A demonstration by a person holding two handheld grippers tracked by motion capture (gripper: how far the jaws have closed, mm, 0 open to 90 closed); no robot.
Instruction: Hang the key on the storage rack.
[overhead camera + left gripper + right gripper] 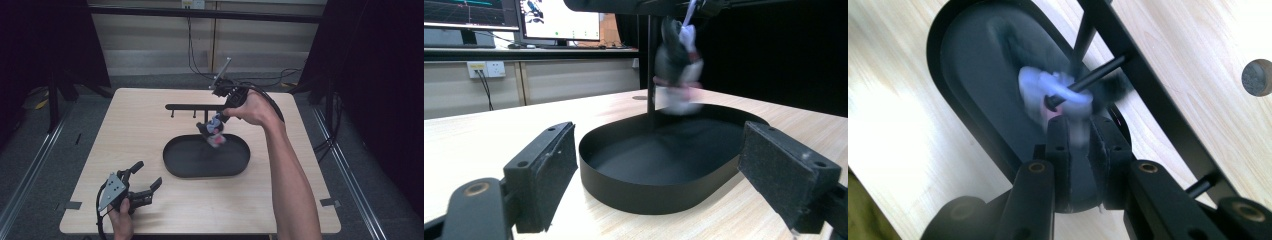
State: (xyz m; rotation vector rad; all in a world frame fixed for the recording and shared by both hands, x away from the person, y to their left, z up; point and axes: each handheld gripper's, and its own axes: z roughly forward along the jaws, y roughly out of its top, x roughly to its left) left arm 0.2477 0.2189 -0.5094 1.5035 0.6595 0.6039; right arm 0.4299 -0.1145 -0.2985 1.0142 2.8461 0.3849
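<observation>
A small soft toy, white, pink and dark, hangs over the far part of a black oval tray. My right gripper is shut on its top, just below a black rack bar with short pegs. In the right gripper view the toy is blurred, and a peg crosses in front of it past the shut right gripper. My left gripper rests open at the table's front left, with nothing in it. From the left gripper I see the toy above the tray.
The rack's thin post rises behind the tray. The light wooden table has a round hole beyond the rack. Monitors stand on a bench behind, and cables run over the floor past the table's far edge.
</observation>
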